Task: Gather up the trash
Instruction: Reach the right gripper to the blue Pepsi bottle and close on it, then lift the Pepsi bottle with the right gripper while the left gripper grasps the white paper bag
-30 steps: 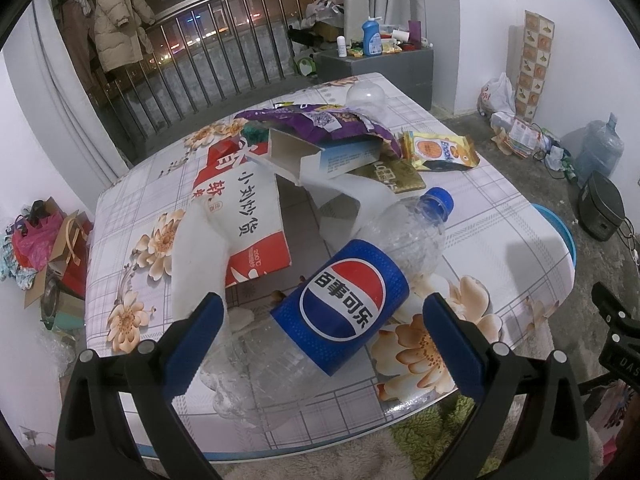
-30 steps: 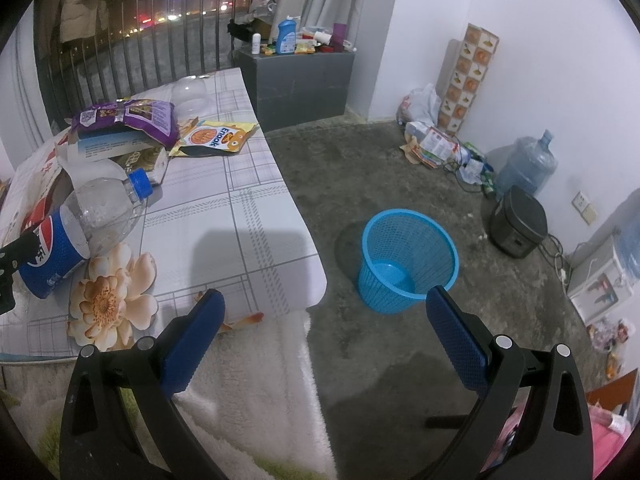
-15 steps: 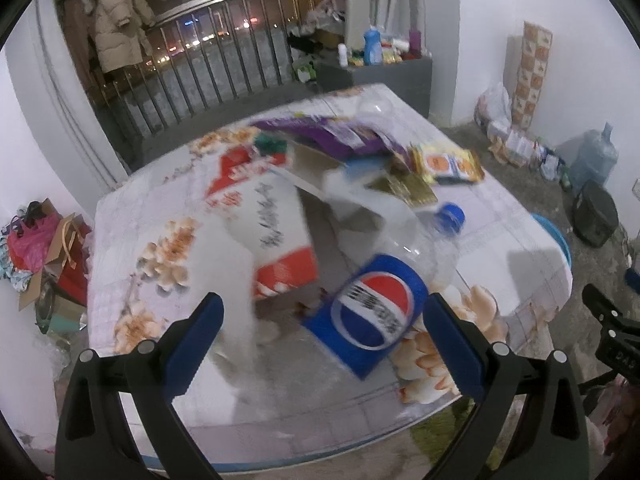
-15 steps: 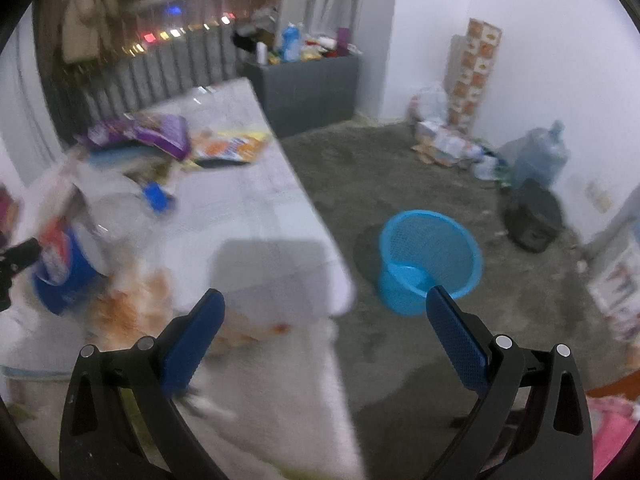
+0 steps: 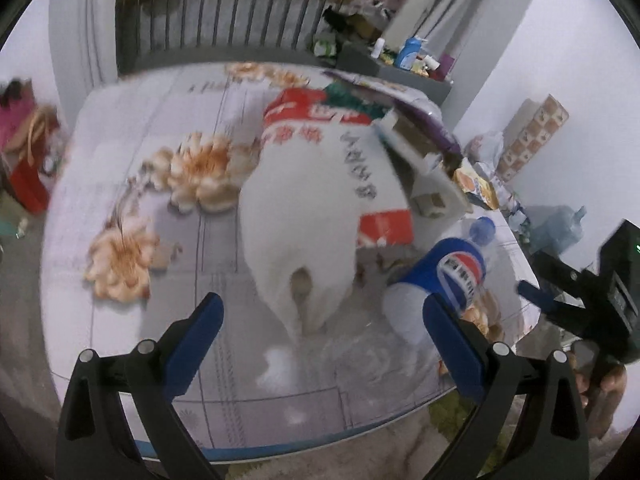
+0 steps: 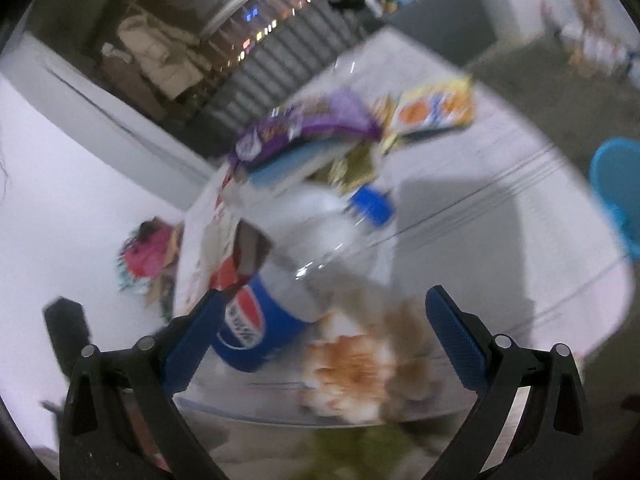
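Surface (image 5: 132,184): a table under a pale cloth printed with orange flowers, littered with trash. Both views are motion-blurred.

Left gripper (image 5: 322,326): jaws spread wide, nothing between them; it hangs over the near edge of the surface, facing the white bag.

Right gripper (image 6: 318,322): jaws spread wide, empty; it points at the bottle from the near edge of the surface. Its body also shows at the right margin of the left wrist view.

Item 1. Plastic bottle (image 6: 320,248), clear, blue cap, blue label; lying on its side near the front edge, cap pointing away from the right gripper. Its label end sits close to that gripper's left finger; contact cannot be told through the blur.

Item 2. White bag (image 5: 320,200) with red bands and dark lettering, lying flat mid-surface, just left of the bottle.

Item 3. Purple snack packet (image 6: 308,124), on top of a light box behind the bottle.

Item 4. Yellow snack packet (image 6: 436,110), flat, beside the purple one.

Item 5. Blue basket (image 6: 618,196), on the floor beyond the surface's right edge.
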A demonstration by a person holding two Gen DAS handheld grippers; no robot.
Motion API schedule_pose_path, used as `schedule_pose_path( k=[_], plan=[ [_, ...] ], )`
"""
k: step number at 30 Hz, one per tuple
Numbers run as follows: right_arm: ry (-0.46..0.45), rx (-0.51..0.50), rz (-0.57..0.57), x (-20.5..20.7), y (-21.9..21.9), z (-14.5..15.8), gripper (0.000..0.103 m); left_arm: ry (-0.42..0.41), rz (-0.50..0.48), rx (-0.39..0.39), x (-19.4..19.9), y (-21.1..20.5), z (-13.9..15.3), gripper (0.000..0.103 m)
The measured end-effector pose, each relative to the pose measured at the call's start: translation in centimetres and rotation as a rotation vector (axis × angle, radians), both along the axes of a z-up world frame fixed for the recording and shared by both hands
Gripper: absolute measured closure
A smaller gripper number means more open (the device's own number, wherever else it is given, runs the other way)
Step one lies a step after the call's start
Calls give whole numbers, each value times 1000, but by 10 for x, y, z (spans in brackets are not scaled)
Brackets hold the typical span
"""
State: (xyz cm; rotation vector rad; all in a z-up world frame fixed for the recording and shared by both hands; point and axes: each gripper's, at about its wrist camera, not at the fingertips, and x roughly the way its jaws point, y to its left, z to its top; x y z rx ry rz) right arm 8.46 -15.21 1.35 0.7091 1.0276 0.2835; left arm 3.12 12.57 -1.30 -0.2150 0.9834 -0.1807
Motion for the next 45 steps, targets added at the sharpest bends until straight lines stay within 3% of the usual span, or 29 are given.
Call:
schedule_pose_path(
  k=[7, 12, 14, 17, 21, 24, 29, 35, 42, 45],
  plan=[
    [178, 231, -29, 19, 13, -29, 14, -12, -50, -47, -9, 16, -15, 5],
    [188, 230, -34, 26, 30, -21, 16, -42, -71, -52, -6, 17, -17, 5],
    [202, 245, -33, 28, 37, -23, 20, -52, -70, -59, -3, 18, -19, 5],
    [233, 258, -28, 31, 41, -34, 38, -53, -86, -89, -2, 17, -21, 5],
    [236, 259, -30, 25, 32, -31, 39, -44, -137, -126, -2, 8, -23, 5],
    [235, 220, -30, 18, 12, -29, 39, -38, -149, -126, 0, 6, -26, 5],
    [199, 22, -23, 21, -10, -12, 39, 55, -122, -114, 12, 9, -51, 6],
    [126, -277, -13, 26, 14, 1, 38, 8, -175, 56, 14, -8, -53, 6],
    [111, -369, 13, 20, 35, -9, 37, -69, -242, 253, 0, -30, -63, 5],
    [98, -391, 11, 16, 33, -8, 37, -53, -222, 259, 4, -27, -63, 5]
  ],
)
